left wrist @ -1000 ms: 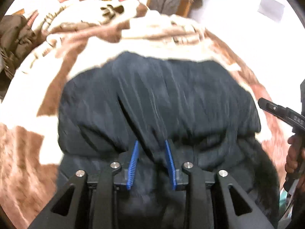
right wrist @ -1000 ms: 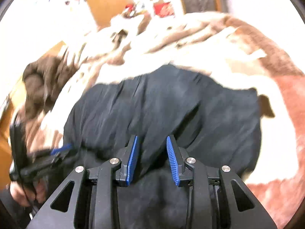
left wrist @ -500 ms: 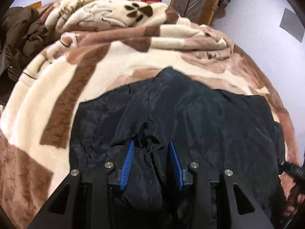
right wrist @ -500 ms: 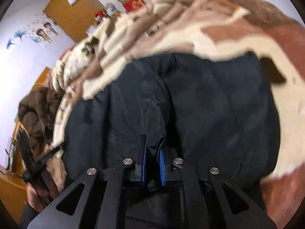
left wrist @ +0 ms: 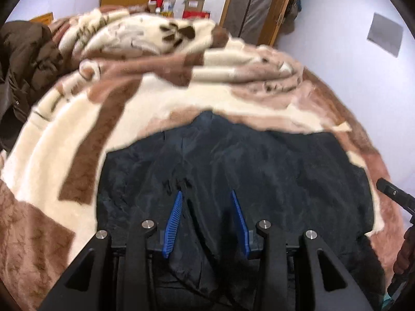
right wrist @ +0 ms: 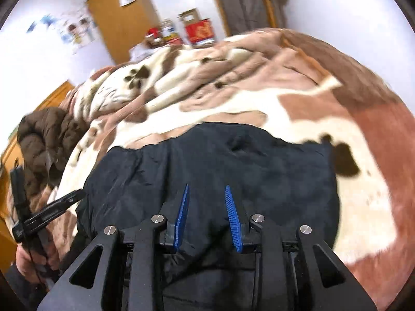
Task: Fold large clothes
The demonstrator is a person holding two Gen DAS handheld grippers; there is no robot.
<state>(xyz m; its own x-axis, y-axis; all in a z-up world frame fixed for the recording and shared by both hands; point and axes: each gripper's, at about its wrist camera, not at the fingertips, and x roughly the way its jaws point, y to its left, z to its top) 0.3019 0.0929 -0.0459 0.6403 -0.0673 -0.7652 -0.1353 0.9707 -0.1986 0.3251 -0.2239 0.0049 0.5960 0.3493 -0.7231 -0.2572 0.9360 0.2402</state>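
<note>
I am observing the dark garment lying on the brown-and-cream blanket, folded to a rough rectangle. My left gripper and right gripper are both gaping wide, gripping nothing. Further folding and squaring are likely remaining.

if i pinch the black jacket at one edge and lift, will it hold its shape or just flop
Probably flop: the black jacket lies in soft creases and folds on the plush blanket, so it should drape from the pinch. Its faintly shiny fabric looks slick and may slip between the fingers. It seems bulky, so likely somewhat heavy.
</note>
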